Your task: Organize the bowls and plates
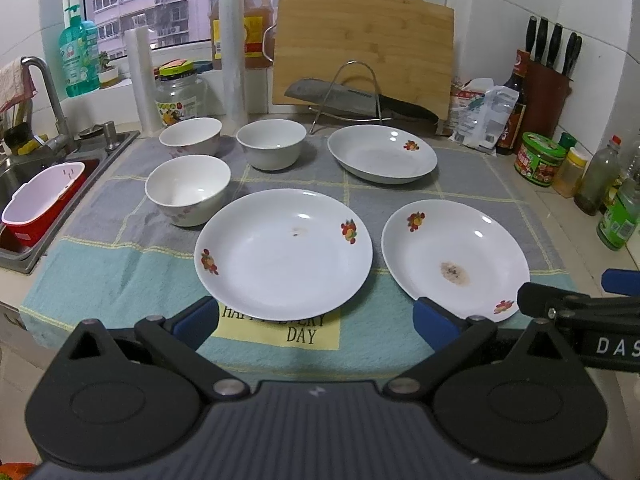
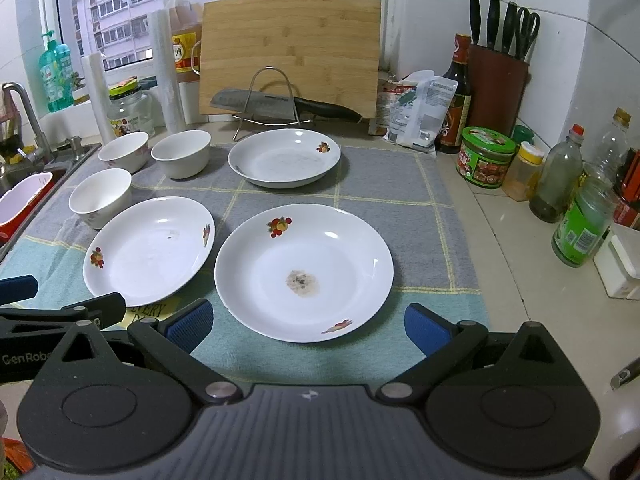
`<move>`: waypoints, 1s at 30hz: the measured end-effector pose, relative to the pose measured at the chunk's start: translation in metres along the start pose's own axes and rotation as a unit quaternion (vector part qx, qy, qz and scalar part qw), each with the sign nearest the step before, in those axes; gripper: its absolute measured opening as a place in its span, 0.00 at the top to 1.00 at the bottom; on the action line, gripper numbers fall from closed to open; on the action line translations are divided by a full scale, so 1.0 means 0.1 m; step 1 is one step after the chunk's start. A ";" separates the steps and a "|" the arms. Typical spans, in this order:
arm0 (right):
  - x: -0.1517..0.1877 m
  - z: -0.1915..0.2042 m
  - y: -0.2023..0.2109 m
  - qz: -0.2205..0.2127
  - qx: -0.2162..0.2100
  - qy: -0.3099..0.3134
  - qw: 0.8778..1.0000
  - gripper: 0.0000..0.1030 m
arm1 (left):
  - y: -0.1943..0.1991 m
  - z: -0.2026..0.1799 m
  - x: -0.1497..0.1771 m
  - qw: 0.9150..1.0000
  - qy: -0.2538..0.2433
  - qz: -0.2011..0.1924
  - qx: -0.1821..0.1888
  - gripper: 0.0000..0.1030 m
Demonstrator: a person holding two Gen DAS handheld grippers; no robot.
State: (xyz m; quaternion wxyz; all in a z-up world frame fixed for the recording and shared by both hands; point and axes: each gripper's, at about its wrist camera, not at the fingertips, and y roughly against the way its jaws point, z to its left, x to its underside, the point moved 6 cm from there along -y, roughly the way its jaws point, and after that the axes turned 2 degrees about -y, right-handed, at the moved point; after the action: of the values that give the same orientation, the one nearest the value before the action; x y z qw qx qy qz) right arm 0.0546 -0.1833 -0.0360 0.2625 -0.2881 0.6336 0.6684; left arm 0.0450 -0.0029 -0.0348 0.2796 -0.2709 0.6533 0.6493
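So far nothing has been stacked: three plates and three bowls lie apart on the checked cloth point(image 1: 100, 272) that covers the desk. Take the stained plate point(image 2: 304, 272) as landmark. Just to its left lies the left plate point(image 2: 148, 248), nearly touching its rim; behind it, nearer the cutting board point(image 2: 290, 52), sits the far plate point(image 2: 284, 158). The three bowls point(image 2: 100, 198) point(image 2: 124, 151) point(image 2: 181, 153) cluster left of and behind the left plate, towards the sink point(image 1: 24, 184).

The right gripper point(image 2: 308, 326) hovers at the near edge of the stained plate, its fingers point(image 2: 190, 324) released and spread wide, holding nothing. Likewise the left gripper point(image 1: 316, 322) faces the left plate with fingers point(image 1: 198, 320) released and empty. Each gripper seems lined up on its own plate, probably so a rim can be pinched and one plate lifted onto another. The cloth likely cushions the crockery and keeps it from sliding.
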 end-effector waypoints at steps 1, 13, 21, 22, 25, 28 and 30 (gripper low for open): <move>0.01 0.00 0.00 -0.001 0.000 0.000 1.000 0.00 | 0.00 0.00 0.00 1.000 0.001 0.000 0.002 0.01; 0.04 -0.07 0.08 -0.019 -0.024 0.005 1.000 0.00 | -0.02 -0.13 0.05 0.999 0.000 -0.009 0.033 0.01; 0.00 -0.19 0.08 -0.032 -0.038 0.003 0.999 0.00 | -0.10 -0.30 0.07 0.997 -0.032 -0.015 0.070 0.01; -0.01 -0.21 0.06 -0.032 -0.038 0.001 0.999 0.00 | -0.12 -0.33 0.08 0.996 -0.039 -0.017 0.075 0.01; -0.02 -0.27 0.01 -0.032 -0.035 -0.003 0.999 0.00 | -0.21 -0.41 0.10 0.994 -0.058 -0.014 0.094 0.01; 0.00 -0.35 -0.08 -0.027 -0.025 -0.009 0.999 0.00 | -0.33 -0.50 0.15 0.990 -0.084 -0.011 0.109 0.01; 0.02 -0.41 -0.13 -0.022 -0.015 -0.013 1.000 0.00 | -0.43 -0.58 0.20 0.987 -0.103 -0.009 0.123 0.01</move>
State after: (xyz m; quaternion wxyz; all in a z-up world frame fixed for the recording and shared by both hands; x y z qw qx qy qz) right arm 0.0647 -0.2233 -0.0484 0.2809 -0.2971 0.6132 0.6759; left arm 0.0610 -0.0607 -0.0786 0.3827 -0.1723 0.6936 0.5855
